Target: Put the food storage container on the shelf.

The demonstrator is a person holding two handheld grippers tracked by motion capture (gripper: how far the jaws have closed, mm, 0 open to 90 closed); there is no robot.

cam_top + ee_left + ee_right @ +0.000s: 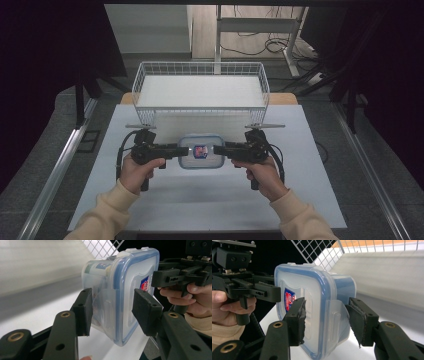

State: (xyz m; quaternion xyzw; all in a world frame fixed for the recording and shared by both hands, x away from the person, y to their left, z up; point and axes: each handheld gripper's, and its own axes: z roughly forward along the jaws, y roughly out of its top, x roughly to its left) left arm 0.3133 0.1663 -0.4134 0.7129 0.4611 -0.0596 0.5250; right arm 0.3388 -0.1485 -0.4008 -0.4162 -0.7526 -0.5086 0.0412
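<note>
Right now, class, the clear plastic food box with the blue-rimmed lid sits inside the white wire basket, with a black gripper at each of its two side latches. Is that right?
Not quite. The clear plastic food box with the blue-rimmed lid sits on the white table, in front of the white wire basket, not inside it. The high view shows this. The left gripper and right gripper are indeed at its two side latches.

High view sits above the person's side, looking fwd and down over the whole counter [150, 200] to the wire basket [200, 90] at the far edge. Left gripper view rides close, looking along its own jaws at the plastic box [127, 297] from one side; right gripper view does the same from the opp. side. All 3 share that box, and each gripper view catches the other gripper beyond it.
</note>
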